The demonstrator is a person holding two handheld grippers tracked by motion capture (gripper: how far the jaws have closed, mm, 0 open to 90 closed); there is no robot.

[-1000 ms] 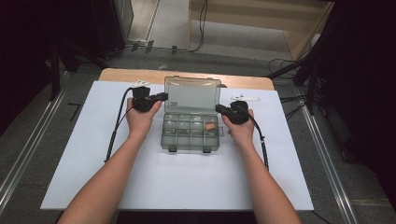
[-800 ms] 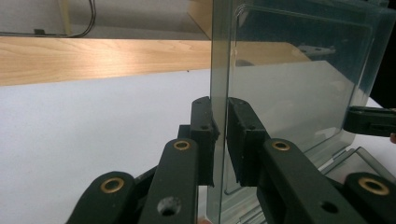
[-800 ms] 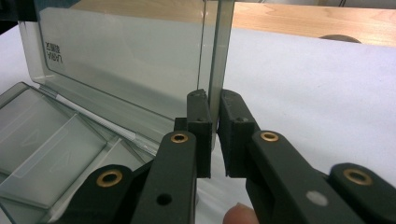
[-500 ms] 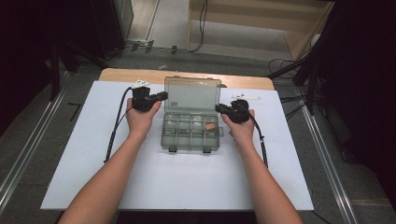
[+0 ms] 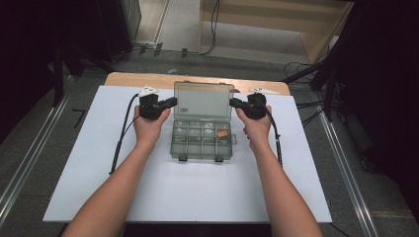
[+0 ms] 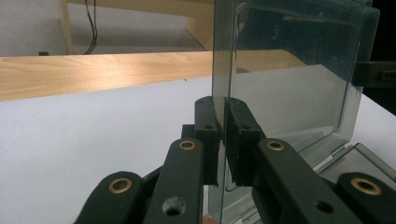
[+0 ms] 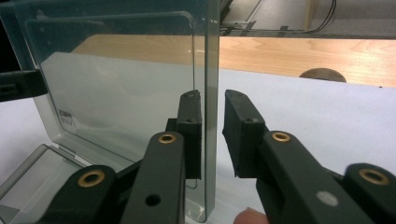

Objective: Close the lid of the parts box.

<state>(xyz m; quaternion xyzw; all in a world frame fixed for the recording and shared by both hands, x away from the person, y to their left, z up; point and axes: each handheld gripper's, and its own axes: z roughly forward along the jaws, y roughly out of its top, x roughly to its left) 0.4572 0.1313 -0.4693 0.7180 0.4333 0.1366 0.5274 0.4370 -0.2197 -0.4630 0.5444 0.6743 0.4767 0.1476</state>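
Note:
A clear smoky plastic compartment box [image 5: 202,145] sits mid-table, its lid [image 5: 202,101] standing upright. One compartment holds a small orange piece [image 5: 223,133]. My left gripper [image 5: 172,102] is shut on the lid's left edge; in the left gripper view both pads of the left gripper [image 6: 223,105] press the lid [image 6: 289,84]. My right gripper [image 5: 232,102] straddles the lid's right edge. In the right gripper view the lid [image 7: 121,79] stands between the jaws of the right gripper [image 7: 212,100], which have just been closing, with a thin gap at the outer pad.
The box rests on a white sheet [image 5: 188,192] over a wooden table [image 5: 138,79]. Cables trail from both grippers along the sheet. A dark round knob [image 7: 322,74] sits on the wood beyond the right gripper. Metal floor rails flank the table.
My right gripper has moved up along the lid's right edge, away from the person. The left gripper and the lid have stayed where they were.

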